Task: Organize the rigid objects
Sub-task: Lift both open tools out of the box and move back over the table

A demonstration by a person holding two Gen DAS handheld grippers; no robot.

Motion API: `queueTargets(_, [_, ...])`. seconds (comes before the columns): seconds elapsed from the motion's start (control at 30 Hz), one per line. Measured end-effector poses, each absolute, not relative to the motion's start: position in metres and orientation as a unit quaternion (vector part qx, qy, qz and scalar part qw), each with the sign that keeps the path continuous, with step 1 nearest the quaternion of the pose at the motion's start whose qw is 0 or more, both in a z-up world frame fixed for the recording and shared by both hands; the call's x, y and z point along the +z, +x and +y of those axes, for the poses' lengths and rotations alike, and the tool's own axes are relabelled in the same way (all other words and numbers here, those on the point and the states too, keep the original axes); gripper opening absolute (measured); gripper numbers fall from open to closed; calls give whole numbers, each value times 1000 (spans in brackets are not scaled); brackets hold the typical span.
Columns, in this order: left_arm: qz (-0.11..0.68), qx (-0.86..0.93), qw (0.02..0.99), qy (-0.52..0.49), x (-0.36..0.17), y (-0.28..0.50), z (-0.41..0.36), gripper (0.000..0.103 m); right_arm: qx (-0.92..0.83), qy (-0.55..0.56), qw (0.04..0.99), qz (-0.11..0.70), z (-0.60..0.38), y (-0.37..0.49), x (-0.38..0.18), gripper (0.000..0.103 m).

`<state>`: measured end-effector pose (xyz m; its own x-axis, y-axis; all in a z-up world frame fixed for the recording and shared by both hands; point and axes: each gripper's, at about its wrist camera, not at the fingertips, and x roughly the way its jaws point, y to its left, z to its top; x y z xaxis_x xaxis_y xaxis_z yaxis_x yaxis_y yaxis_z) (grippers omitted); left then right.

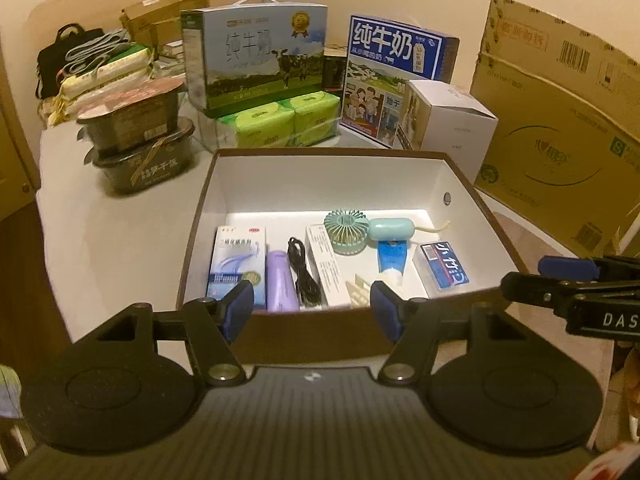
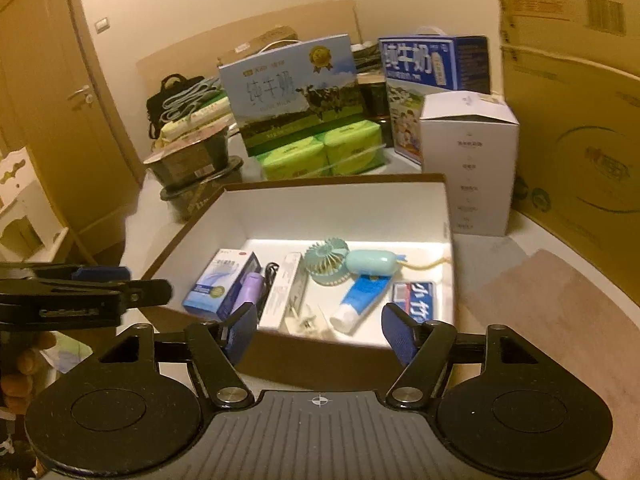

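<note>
A brown box with a white inside holds several small items in a row: a blue-and-white medicine carton, a purple tube, a black cable, a white carton, a teal handheld fan, a blue toothpaste tube and a small blue pack. My left gripper hangs open over the box's near wall with nothing between its fingers. In the right wrist view, the right gripper is likewise open and empty above the box's near wall. Each gripper shows at the edge of the other's view.
Behind the box stand two milk cartons, green tissue packs, a white carton and stacked dark food tubs. A large cardboard box stands at the right. A wooden door is at the left.
</note>
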<state>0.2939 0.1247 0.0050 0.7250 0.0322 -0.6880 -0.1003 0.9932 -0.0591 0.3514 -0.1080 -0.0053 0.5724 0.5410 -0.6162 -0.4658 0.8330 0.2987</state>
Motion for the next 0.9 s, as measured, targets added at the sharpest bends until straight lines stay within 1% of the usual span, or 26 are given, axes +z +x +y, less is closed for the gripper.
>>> queueTargets(0.33, [363,30,930,-58,7,241,113,62,262,75,887,372,-131,306,2,74])
queueTargets(0.6, [376,19,924,-72,-2,212,96,63,263,66,885,378,-144,274,-6,75])
queueTargets(0.73, [383,14,921,-77,-6,199,88,63,265,81,882,380,-154,261,-12,75])
queueTargets(0.9, [396,12,912,-104,-14,188,82,63,260,71,884,382,-159,246,-18,75])
